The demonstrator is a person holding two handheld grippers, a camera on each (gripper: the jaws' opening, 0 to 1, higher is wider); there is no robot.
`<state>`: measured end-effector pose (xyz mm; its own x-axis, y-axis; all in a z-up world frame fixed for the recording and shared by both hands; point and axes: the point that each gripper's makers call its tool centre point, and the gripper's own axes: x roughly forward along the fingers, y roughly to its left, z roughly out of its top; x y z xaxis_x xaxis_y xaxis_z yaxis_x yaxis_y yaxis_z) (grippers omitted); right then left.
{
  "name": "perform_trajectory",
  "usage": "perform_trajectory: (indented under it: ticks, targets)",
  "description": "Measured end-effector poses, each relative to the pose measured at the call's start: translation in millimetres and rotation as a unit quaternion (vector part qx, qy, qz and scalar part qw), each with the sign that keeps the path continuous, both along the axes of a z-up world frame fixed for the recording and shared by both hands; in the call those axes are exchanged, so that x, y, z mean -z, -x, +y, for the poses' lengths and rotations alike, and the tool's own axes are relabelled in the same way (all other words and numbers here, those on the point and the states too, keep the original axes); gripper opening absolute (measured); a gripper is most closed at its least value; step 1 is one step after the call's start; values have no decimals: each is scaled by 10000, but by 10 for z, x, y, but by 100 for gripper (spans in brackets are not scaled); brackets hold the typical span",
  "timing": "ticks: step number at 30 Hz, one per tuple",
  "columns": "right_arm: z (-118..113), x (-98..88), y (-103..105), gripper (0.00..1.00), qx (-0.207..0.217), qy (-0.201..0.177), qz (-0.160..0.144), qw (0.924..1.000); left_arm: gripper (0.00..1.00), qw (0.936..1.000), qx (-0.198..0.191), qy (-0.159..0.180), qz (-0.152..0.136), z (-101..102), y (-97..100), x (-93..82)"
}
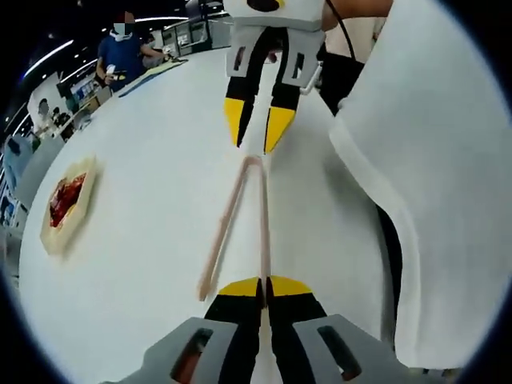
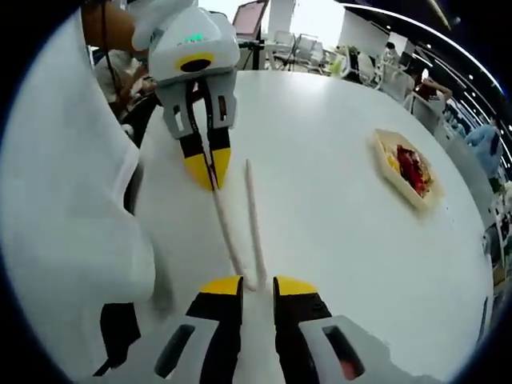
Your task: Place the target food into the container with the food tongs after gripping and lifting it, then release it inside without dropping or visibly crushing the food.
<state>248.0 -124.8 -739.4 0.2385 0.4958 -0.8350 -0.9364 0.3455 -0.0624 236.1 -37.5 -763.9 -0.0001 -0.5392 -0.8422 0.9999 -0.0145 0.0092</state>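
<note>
Left gripper view, left gripper [image 1: 264, 282] jaws clamped on tongs [image 1: 244, 224] arm tip, right gripper [image 2: 258, 282] jaws apart around hinge, tray [image 2: 406, 170] aside.

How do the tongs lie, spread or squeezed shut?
Spread: the tongs lie flat on the table, arms forming an open V from the joined end.

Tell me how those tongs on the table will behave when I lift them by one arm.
The tongs look thin and long-armed, so they are probably light and springy; the free arm may swing or flex. They lie flat on the smooth white table, so a nudge would likely slide them. The left gripper looks closed on one arm tip, so they may pivot.
</note>
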Motion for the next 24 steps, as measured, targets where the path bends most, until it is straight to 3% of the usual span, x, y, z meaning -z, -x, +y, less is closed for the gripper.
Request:
perform_trajectory:
  ticks: [4, 6, 7, 8, 10, 13, 16, 24]
  targets:
    - [-23, 96, -54, 11, 227, 72, 107, 9997, 0, 9998, 10, -154, 107, -1, -8, 1]
    - [-133, 203, -88, 3, 398, 366, 148, 9984, 0, 9997, -14, -162, 154, 11, 3, -2]
    - [-19, 188, -35, 1, 439, 18, 374, 9983, 0, 9997, -16, -166, 162, 19, 9, -1]
    - [-41, 181, -45, 1, 567, 64, 371, 9977, 0, 9997, -18, -169, 170, 27, 15, 1]
    - [-54, 150, -62, 1, 251, 148, 245, 9993, 0, 9998, -59, -130, 152, 18, 7, -1]
    - [-67, 145, -65, 1, 293, 122, 264, 9991, 1, 9996, -183, -91, 183, 10, 0, 2]
    - [-69, 157, -58, 1, 294, 68, 290, 9991, 3, 9990, -365, 192, -190, 34, -103, -11]
    - [-67, 174, -40, 1, 164, 16, 258, 9995, 1, 9961, -829, 203, -220, 240, -87, -19]
